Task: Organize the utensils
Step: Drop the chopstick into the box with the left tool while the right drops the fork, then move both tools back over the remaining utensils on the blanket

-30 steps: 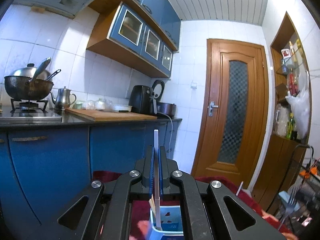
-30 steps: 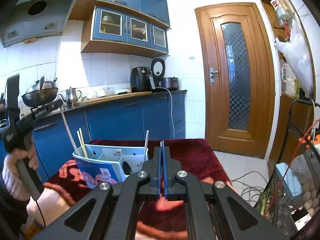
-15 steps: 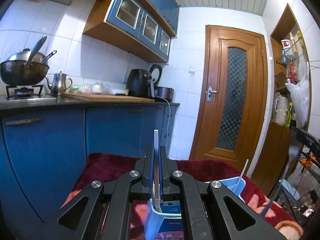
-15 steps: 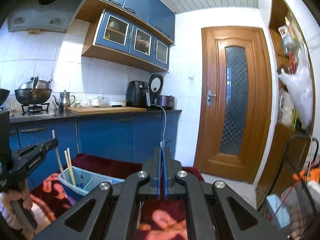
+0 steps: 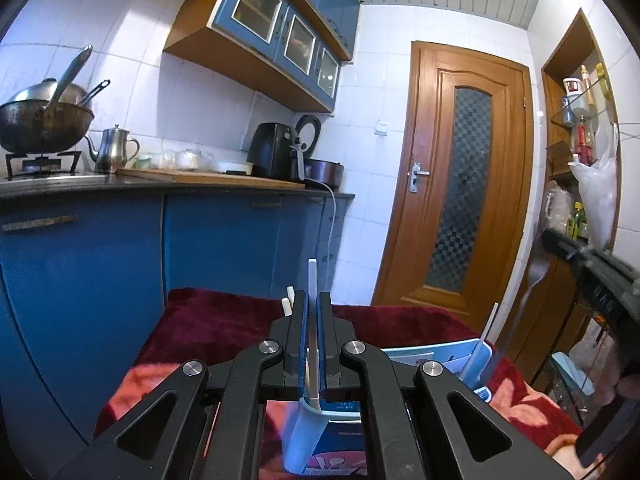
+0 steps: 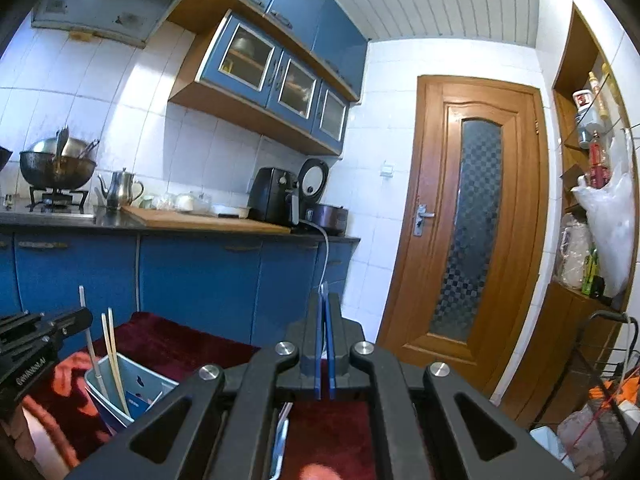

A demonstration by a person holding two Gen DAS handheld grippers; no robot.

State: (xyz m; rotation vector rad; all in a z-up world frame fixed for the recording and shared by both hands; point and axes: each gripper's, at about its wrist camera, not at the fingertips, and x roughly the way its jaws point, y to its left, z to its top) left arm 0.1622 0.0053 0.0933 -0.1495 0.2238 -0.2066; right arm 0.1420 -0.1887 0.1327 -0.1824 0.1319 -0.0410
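White chopstick upright over blue caddy.

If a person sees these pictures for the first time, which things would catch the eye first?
Probably the left gripper in the foreground, shut on a white stick above the blue utensil box on the red cloth. Behind it stand the wooden door on the right and the dark wok on the stove at far left.

You see blue cabinets, white wall tiles, a brown door with checkered glass, a dark red cloth with orange-pink patches, and a pale blue box.
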